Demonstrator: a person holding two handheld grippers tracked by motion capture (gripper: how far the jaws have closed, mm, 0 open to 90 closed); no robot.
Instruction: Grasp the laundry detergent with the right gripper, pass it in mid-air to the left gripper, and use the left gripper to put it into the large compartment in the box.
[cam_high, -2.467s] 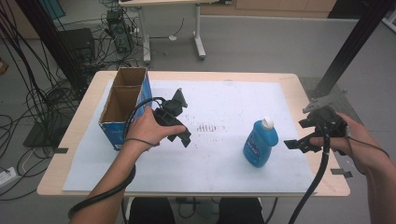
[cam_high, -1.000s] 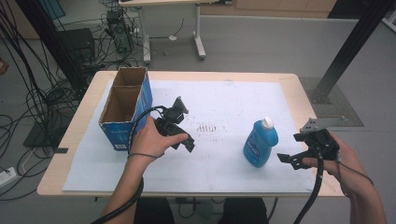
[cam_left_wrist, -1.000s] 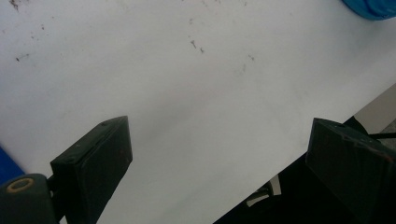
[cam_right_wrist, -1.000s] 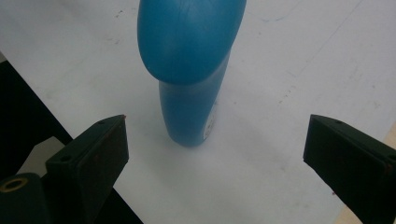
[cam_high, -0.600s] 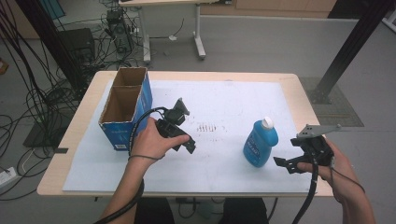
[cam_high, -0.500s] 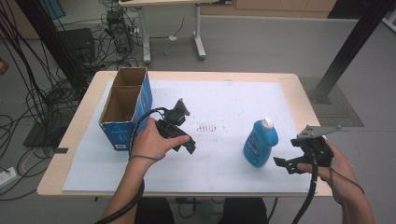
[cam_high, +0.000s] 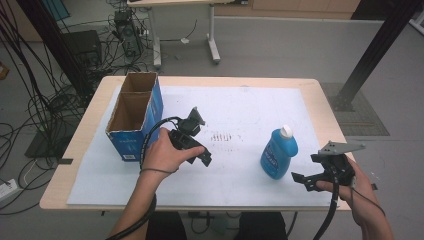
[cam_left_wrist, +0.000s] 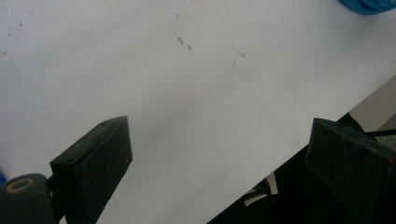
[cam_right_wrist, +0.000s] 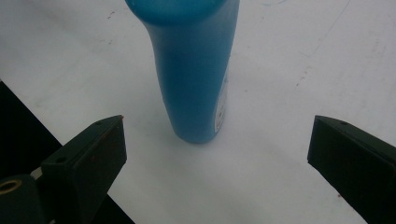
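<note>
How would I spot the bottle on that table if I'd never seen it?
Start at the white sheet covering the table. On its right half stands the bottle, upright, just ahead of the right gripper. It is bright blue with a white cap.

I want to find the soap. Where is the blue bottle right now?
In the high view the blue bottle stands upright on the white sheet, toward the table's right side, just ahead of the open right gripper.
</note>
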